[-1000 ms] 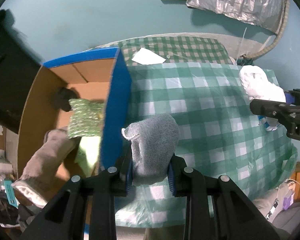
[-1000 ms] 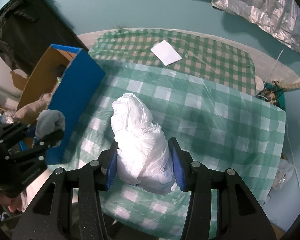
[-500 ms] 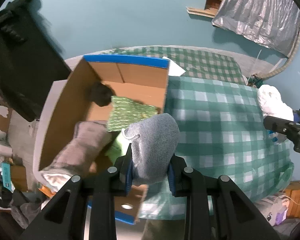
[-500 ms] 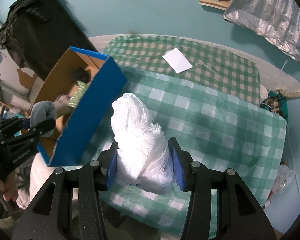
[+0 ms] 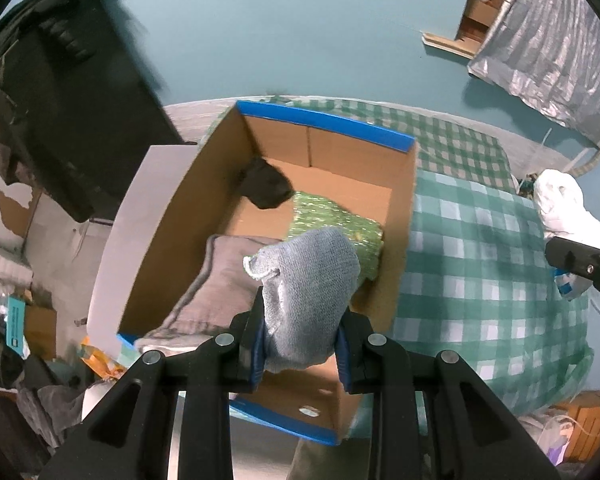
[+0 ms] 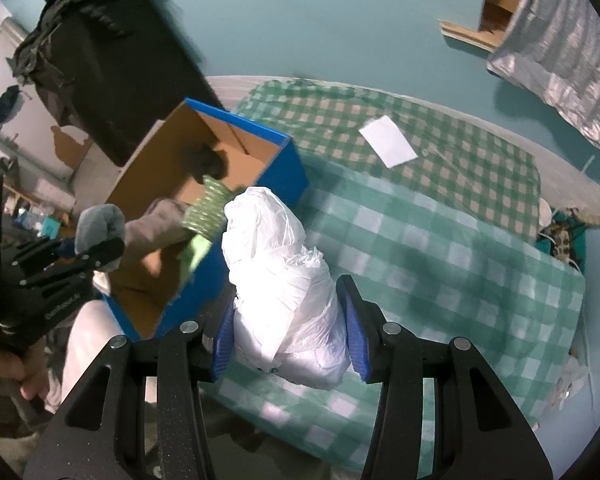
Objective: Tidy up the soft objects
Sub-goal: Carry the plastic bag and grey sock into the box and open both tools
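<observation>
A: What's changing w/ the left gripper (image 5: 300,354)?

B: It's clamping narrow on the grey knit sock (image 5: 306,292). 1 s ago the sock was hanging over the checked cloth, just past the blue box wall; now it's hanging over the open cardboard box (image 5: 332,148). So it's arriving at the drop spot, I'd say; release is next.

A: Which way is the sock pointing?

B: Long axis is running from the pads toward 12 o'clock, rounded end up top, frayed edge sticking out at 10. Beyond it: brown-grey cloth (image 5: 220,280) at 9, green sparkly bundle (image 5: 336,224) at 1, dark lump (image 5: 266,184) at 11, all inside the box.

A: And the right gripper (image 6: 290,354)?

B: It's holding mid-wide on the white plastic bag bundle (image 6: 284,292). Before, the bundle was over the checked cloth (image 6: 460,260); now its tip is nearing the box's blue corner at 11. Long axis is going 6 to 11, leaning left. Probably it's going in 2nd.
</observation>
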